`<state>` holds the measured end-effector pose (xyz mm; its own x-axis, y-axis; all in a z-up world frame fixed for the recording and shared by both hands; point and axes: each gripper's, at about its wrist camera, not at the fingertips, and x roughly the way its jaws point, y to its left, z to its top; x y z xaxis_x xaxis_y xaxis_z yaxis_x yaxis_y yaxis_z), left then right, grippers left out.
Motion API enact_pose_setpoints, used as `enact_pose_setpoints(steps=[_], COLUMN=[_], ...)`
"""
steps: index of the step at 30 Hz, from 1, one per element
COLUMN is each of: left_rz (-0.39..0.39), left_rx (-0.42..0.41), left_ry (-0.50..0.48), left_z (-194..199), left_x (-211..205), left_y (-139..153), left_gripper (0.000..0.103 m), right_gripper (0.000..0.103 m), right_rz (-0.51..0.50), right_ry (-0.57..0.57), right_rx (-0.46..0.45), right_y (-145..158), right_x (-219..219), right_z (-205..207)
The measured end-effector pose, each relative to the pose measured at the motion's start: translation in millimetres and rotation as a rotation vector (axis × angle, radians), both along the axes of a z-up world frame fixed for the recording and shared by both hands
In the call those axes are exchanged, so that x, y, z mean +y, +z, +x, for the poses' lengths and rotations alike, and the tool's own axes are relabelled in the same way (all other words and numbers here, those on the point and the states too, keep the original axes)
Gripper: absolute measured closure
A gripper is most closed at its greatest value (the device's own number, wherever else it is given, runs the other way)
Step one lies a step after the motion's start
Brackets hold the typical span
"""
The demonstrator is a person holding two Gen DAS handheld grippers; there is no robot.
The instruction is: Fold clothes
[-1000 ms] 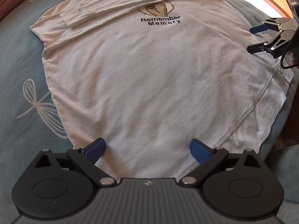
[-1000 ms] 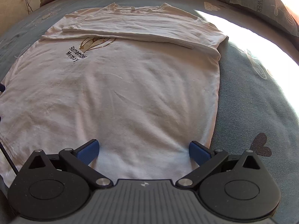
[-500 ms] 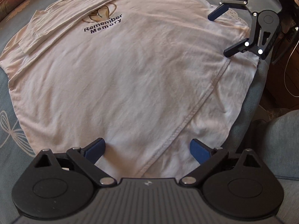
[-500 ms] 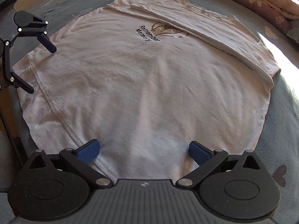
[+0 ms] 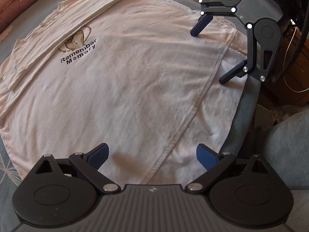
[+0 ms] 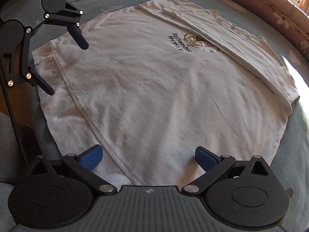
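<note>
Your left gripper and right gripper both gape wide, nothing clamped; the white shirt hem lies between each pair at 12 o'clock.

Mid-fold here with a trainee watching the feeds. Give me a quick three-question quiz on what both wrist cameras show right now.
1. True or false: the left gripper is clamped on the white T-shirt.
2. Which part of the shirt lies nearest both grippers? A) the collar B) the bottom hem C) the "Remember Memory" print
3. Fill in: the sleeves lie folded ____ the chest, above the print.

Key
1. False: its jaws are spread wide with nothing between them, as are those of the right gripper.
2. B
3. across
</note>
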<state>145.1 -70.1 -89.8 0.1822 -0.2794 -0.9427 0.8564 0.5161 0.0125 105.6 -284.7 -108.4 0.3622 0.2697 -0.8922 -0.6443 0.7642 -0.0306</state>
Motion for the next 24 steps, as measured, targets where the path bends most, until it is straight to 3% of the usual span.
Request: enact_pose_setpoints(steps=[6, 11, 18, 24], left_rz=[0.024, 0.002, -0.036, -0.039], left_rx=[-0.008, -0.064, -0.104, -0.168], left_ry=[-0.008, -0.104, -0.279, -0.392], left_z=[-10, -19, -46, -63], left_x=[12, -11, -57, -82], left_y=[4, 12, 8, -2], left_gripper=[0.006, 0.006, 0.006, 0.006], right_gripper=[0.000, 0.000, 0.000, 0.000], right_rz=[-0.032, -0.030, -0.048, -0.117], right_ry=[-0.027, 0.030, 0.329, 0.513], right_rx=[-0.003, -0.030, -0.094, -0.244], right_y=[3, 9, 10, 6], right_x=[-19, -23, -9, 3], right_z=[-11, -16, -42, -64])
